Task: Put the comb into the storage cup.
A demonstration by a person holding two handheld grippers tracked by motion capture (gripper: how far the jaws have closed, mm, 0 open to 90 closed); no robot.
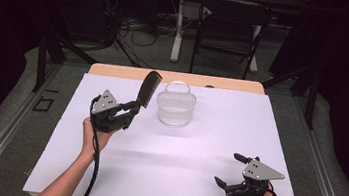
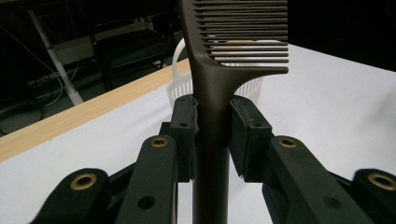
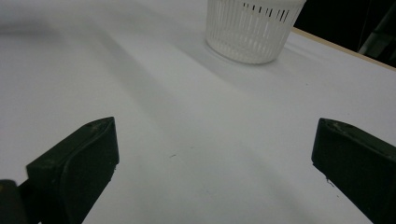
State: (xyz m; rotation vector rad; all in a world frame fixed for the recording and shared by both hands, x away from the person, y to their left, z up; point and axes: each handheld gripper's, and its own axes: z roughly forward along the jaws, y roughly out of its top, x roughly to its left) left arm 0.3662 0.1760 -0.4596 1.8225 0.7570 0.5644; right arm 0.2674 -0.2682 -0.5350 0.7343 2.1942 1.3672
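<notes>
A dark brown comb stands nearly upright, teeth at the top, with my left gripper shut on its handle above the left half of the white table cover. Just to its right sits a small white slotted basket with a hoop handle; the comb's head is up beside its left rim. My right gripper rests low near the front right of the table, jaws wide open with nothing between them.
The white cover lies on a wooden table whose far edge shows as a tan strip. Beyond it are a dark chair, a white table leg and cables on the floor. A person's forearms enter from the bottom.
</notes>
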